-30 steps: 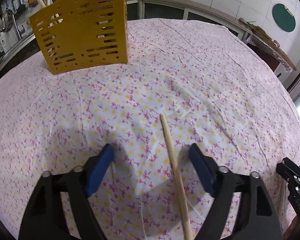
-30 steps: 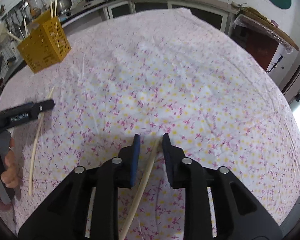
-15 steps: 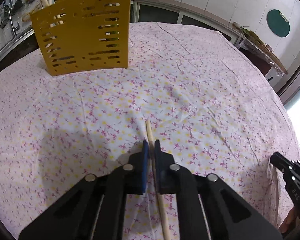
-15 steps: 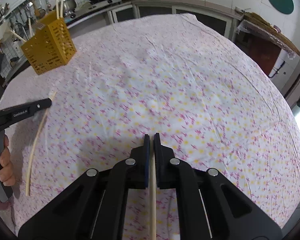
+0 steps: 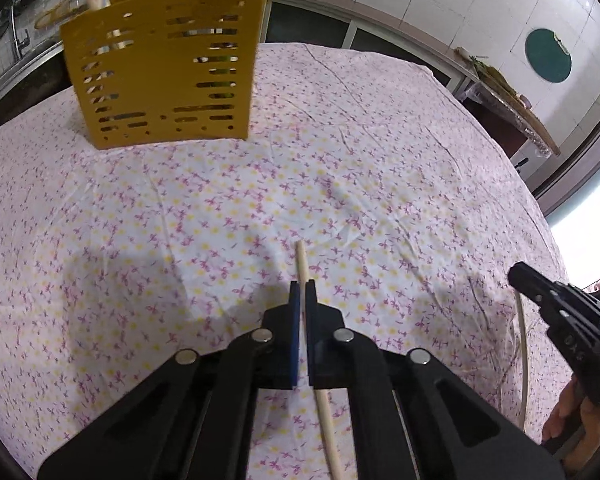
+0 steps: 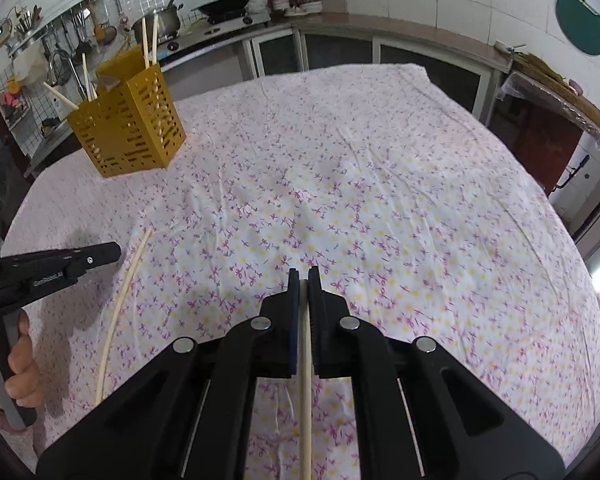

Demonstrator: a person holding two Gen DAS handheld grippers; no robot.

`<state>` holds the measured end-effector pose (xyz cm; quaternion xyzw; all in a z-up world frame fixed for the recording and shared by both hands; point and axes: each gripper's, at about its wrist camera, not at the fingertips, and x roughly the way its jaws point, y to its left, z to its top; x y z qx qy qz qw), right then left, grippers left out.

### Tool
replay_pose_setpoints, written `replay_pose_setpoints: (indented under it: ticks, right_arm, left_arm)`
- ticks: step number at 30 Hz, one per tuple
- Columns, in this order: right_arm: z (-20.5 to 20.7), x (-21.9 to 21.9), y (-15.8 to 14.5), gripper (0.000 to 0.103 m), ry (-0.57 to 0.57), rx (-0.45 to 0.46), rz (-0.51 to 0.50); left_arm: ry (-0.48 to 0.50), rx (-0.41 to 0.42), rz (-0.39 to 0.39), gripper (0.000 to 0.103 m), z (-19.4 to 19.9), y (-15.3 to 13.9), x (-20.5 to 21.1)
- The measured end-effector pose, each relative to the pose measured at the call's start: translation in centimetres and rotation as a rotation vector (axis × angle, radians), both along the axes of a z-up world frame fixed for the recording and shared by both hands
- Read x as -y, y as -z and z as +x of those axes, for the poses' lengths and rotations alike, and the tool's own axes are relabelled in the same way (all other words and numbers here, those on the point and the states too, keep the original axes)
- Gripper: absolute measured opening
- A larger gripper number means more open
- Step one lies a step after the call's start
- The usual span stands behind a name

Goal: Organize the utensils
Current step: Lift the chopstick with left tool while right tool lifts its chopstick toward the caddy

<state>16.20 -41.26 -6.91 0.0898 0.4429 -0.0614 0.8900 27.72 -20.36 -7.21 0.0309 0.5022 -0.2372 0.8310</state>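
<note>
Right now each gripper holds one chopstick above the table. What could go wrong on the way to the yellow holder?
1. The left gripper pinches its chopstick near the tip, so the long free end may swing or slip out.
2. The yellow holder already holds several sticks leaning outward; an incoming chopstick could knock against them or tip the light holder.
3. The right gripper and its chopstick head the same way, so the two may collide.
</note>
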Motion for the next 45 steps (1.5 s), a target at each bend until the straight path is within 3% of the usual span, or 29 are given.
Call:
replay_pose_setpoints:
  ticks: [9,23,27,30,34,40,45]
  right_arm:
    - [0.3,2.0,2.4,0.006,0.029,-0.028,0.044]
    - [-0.3,2.7,3.6,0.006,0.029,-0.038,0.076]
    - [-0.3,2.9,3.6,0.006,0.033,-0.041,0.079]
    - [-0.3,2.9,3.6,0.006,0.029,-0.052,0.072]
    - [-0.2,3.0,3.9,0.006,0.026,-0.065,0.071]
    - [-0.1,3.0,4.0,0.006,0.027,-0.065,0.070]
    - [-0.1,2.5,3.7,0.006,0.022,-0.055,0.065]
  left_arm:
    - [-0.001,0.007,0.089,0.003,0.6,1.3,2.1]
    - [0.013,-0.002,0.152,0.006,0.9,1.9,3.8]
    - [0.028,-0.017,0.139,0.038,1.1,2.4,3.9]
    - [0.035,-0.006,0.165,0.041,0.8,2.6,4.4]
    - [0.037,-0.015,0.166,0.036,1.1,2.9,4.8]
    - [0.041,-0.022,0.157,0.008,1.7,2.9,3.3]
    - [0.037,-0.026,0.097,0.006,1.4,2.1,1.8]
